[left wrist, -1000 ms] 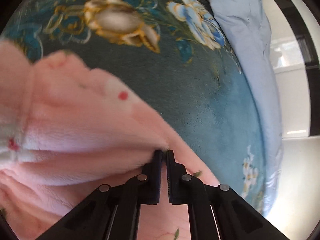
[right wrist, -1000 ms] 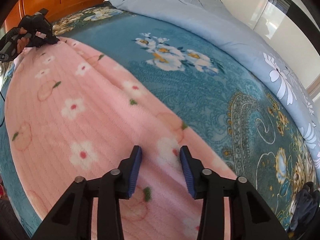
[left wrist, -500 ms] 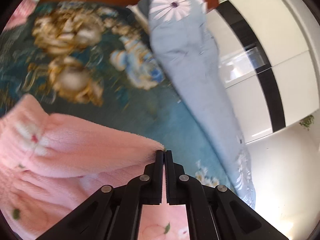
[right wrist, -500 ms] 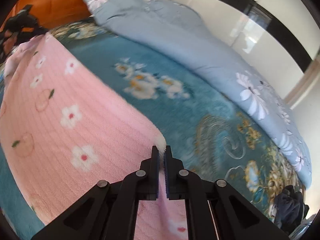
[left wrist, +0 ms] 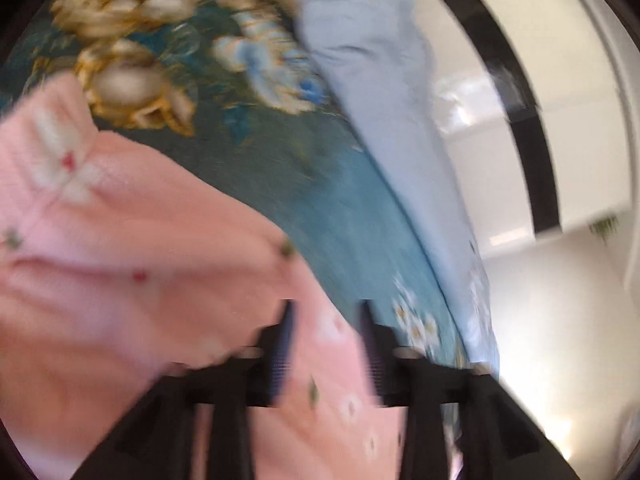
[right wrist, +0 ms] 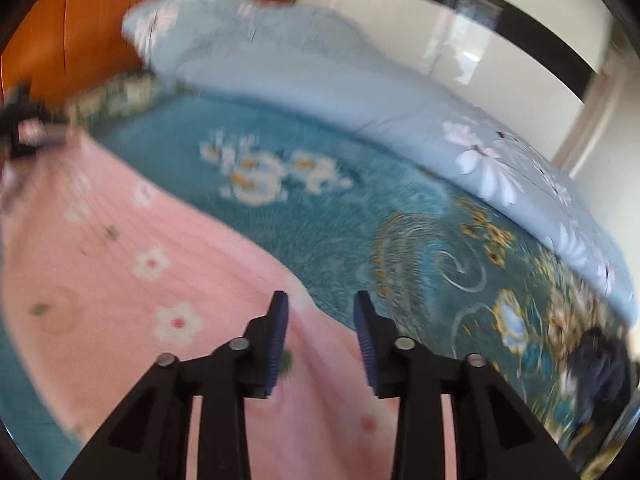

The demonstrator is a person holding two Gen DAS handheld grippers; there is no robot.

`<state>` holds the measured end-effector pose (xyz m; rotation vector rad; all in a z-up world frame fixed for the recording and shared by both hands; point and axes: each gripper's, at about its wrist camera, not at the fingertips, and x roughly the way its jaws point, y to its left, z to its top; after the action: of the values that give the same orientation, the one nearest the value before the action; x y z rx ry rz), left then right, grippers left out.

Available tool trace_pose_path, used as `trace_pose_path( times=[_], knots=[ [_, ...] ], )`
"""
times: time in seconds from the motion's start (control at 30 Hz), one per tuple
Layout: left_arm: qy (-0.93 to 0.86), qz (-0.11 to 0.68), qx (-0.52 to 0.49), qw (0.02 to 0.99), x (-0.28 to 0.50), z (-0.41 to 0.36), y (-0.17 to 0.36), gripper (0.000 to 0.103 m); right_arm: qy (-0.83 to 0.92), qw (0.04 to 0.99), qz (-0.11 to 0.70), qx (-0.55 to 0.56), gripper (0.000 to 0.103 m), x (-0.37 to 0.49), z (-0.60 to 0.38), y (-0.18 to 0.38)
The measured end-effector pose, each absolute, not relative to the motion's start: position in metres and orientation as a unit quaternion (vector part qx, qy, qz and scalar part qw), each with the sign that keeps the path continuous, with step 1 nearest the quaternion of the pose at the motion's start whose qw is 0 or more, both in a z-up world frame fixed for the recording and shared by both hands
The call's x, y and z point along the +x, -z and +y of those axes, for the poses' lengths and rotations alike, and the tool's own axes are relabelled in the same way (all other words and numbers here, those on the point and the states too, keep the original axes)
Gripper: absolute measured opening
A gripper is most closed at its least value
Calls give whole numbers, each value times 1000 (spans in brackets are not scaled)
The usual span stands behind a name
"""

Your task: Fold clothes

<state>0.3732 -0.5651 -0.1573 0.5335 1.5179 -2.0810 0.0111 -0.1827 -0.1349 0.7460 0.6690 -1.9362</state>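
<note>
Both tools released since half-second ago: left tool [left wrist: 326, 308] and right tool [right wrist: 320, 300] spread wide, empty, above pink garment [right wrist: 140, 280].

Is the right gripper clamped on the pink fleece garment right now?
No, the right gripper is open: its blue-padded fingers stand apart, with the pink fleece garment lying loose on the bed below them.

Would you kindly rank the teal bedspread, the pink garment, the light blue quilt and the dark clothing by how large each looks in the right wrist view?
1. teal bedspread and pink garment: alike, and the garment is nearer, so unranked.
2. light blue quilt.
3. dark clothing, smallest.
</note>
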Motion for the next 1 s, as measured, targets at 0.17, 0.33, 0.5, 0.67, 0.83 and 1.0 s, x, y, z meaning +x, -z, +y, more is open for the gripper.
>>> trace_pose_path(
  times=[0.17,0.33,0.5,0.67,0.83,1.0],
  knots=[
    [828,464,205,239,409,-500,125,73,847,411,101,321,39,-10,-51,104],
    [845,422,208,254,431,-431,127,76,878,300,-6,372,46,-48,70,115],
    [862,404,171,253,412,-363,134,77,854,296,-95,417,46,-59,107,147],
    [873,390,173,238,361,-306,140,78,837,290,-117,449,46,-59,109,175],
    [864,400,214,219,334,-281,151,78,829,268,-202,448,57,-52,139,186],
    [850,420,229,218,332,-261,159,78,801,283,-282,446,62,-46,154,200]
  ],
)
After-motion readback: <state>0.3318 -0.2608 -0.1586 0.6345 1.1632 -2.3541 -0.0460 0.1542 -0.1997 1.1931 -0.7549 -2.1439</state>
